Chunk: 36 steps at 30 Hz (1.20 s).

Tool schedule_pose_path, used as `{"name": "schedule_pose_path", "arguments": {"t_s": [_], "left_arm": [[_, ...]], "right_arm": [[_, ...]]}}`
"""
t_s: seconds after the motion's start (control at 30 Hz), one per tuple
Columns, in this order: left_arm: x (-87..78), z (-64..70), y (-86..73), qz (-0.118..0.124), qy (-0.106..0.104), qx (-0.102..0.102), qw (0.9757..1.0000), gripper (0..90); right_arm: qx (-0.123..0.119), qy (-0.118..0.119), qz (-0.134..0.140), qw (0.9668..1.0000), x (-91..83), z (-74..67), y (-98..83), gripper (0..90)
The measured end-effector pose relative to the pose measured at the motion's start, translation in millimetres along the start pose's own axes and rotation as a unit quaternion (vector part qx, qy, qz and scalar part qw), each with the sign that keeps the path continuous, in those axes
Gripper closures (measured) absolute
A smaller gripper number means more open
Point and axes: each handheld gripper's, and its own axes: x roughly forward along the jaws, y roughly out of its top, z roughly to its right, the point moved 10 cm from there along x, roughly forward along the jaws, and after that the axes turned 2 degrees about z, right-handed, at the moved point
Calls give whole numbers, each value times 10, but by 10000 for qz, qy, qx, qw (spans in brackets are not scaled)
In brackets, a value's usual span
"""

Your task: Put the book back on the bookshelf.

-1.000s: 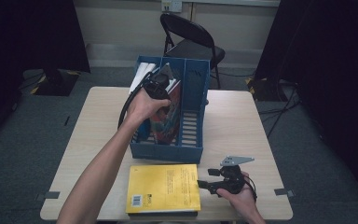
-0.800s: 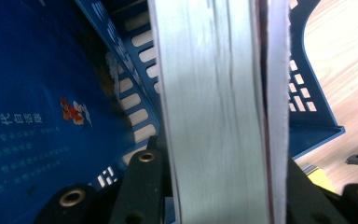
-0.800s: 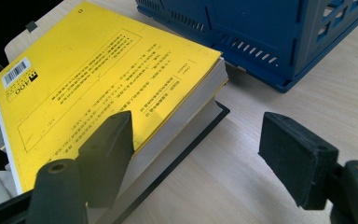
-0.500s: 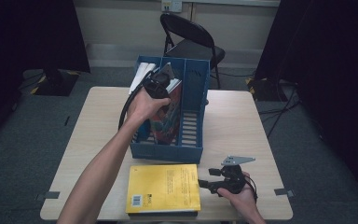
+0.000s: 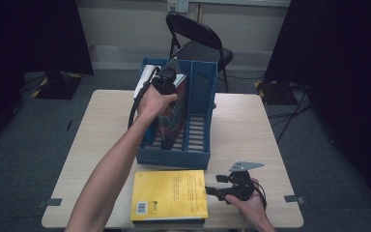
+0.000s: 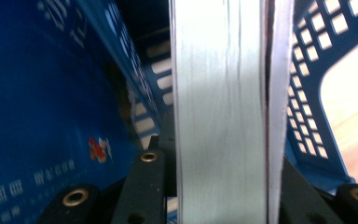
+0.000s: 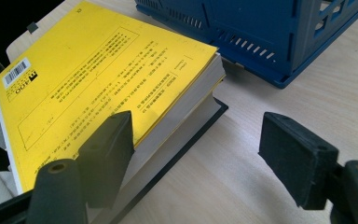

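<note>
Closing left gripper [image 5: 166, 82] jaws clamp a thick book [image 6: 221, 116]; right gripper [image 7: 196, 144] gapes.

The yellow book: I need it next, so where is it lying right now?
In the high view the yellow book lies flat at the table's near edge, just in front of the blue rack, with the right gripper beside its right edge.

Yellow book [image 7: 98, 79] cover: barcode label at 9 o'clock edge, small print illegible. Blue file rack [image 6: 37, 116] wall: white characters, red mark, too blurred to read.
</note>
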Motion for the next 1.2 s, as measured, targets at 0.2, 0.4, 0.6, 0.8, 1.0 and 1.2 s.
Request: {"name": "schedule_pose_path", "arguments": {"t_s": [0.2,0.4,0.6,0.8,1.0,1.2], "left_arm": [[51,-35,137,136,273,-150,9994,739],[98,-110,165,121,218,-455,9987,739],[96,-80,175,254,277,-479,9981,739],[77,-107,156,335,214,-520,9979,731],[34,-87,128,547,227,-365,9976,719],[15,-98,15,626,145,-293,9975,686]], "right_arm": [[0,20,-12,10000,1,-1,-6,256],[-20,60,-17,10000,-7,-3,-18,256],[-28,68,-18,10000,0,-7,-16,255],[-42,77,-22,10000,1,-15,-18,255],[-48,68,-34,10000,7,-21,-21,255],[-39,53,-57,10000,14,-25,-24,254]]}}
